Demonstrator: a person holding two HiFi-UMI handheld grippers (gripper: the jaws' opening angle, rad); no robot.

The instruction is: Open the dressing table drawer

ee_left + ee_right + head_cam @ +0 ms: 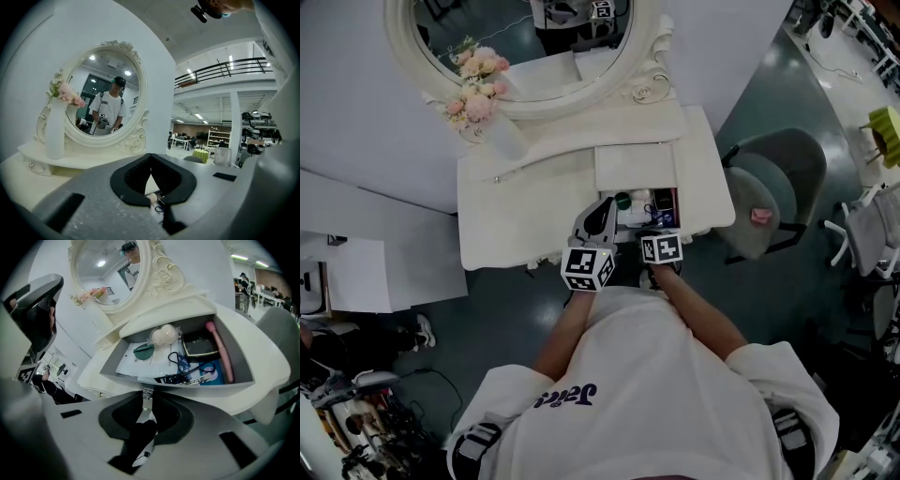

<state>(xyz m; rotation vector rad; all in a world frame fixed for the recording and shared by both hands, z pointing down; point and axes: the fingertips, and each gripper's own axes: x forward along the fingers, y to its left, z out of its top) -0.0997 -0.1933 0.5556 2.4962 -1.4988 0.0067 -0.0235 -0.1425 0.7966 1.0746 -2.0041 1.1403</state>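
Note:
The cream dressing table has its drawer pulled out, the drawer showing papers, a pink stick, a dark box, a puff and scissor-like tools. In the right gripper view my right gripper is shut on the drawer's small knob at the middle of its front. In the head view my right gripper sits at that front edge. My left gripper hovers just left of the drawer, level, its jaws shut on nothing.
An oval mirror and a white vase of pink flowers stand at the back of the table. A grey chair is close on the right. A white cabinet stands to the left.

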